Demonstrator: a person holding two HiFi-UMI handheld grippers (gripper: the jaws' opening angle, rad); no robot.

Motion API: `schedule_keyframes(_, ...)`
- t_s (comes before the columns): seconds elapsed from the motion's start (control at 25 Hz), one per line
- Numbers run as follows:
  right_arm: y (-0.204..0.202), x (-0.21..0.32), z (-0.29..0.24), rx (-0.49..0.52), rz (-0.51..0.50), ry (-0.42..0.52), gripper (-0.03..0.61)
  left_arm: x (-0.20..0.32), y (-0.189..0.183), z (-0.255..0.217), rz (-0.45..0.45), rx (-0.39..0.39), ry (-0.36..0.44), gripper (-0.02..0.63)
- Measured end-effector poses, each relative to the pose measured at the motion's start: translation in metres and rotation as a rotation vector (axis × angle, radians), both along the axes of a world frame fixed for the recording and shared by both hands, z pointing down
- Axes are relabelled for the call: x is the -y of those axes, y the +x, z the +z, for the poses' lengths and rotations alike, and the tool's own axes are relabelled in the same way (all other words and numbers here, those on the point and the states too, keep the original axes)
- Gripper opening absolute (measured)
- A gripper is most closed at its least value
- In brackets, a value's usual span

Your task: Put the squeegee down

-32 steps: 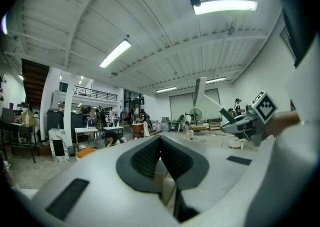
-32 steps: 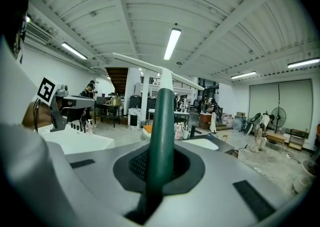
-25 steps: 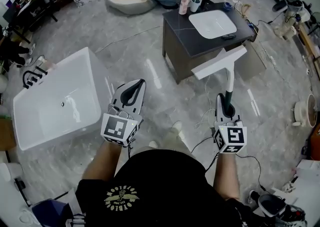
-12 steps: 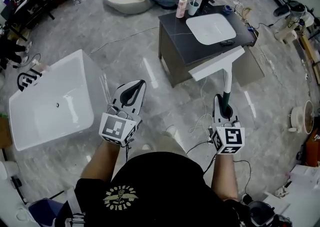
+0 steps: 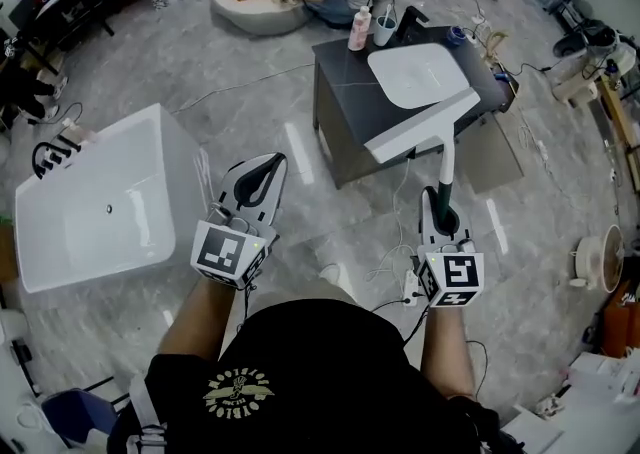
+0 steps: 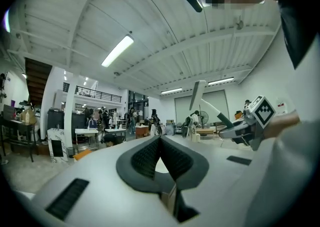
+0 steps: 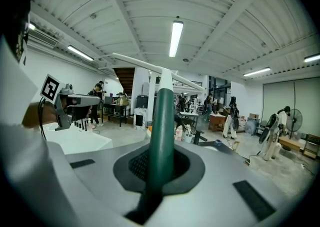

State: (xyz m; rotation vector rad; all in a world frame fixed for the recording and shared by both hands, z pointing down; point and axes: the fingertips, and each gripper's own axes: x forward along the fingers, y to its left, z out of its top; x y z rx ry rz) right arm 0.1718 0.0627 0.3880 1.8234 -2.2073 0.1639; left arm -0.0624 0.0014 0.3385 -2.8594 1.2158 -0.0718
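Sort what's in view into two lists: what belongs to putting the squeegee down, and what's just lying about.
Job in hand: squeegee, held by its green handle; right gripper, jaws shut on it; dark sink cabinet, perhaps where it goes.
Lying about: white bathtub; pink bottle; cup; left gripper, shut, empty.

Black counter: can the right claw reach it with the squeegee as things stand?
Probably yes. The right claw is shut on the squeegee, whose blade overlaps the near edge of the black counter in the head view; nothing shows in between.

Grey marble floor (image 5: pixel 250 92), white bathtub (image 5: pixel 90 232), dark vanity (image 5: pixel 340 132)
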Motion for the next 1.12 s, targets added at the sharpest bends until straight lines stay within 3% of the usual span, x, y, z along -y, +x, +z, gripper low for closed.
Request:
schedule_keyframes(0.2, 0.023, 0.013, 0.004, -0.001, -0.029, 0.009, 0.028, 0.009, 0.015, -0.001, -0.042, -0.033, 0.003, 0.023)
schedule_keyframes(0.6, 0.056, 0.027, 0.0, 0.024, -0.038, 0.021, 0.028, 0.012, 0.025, 0.0, -0.116, 0.022, -0.023, 0.023)
schedule_keyframes(1.12, 0.061, 0.027, 0.016, 0.033, -0.012, 0.001, 0.028, 0.02, 0.049, 0.009, -0.047, 0.094, 0.016, 0.023)
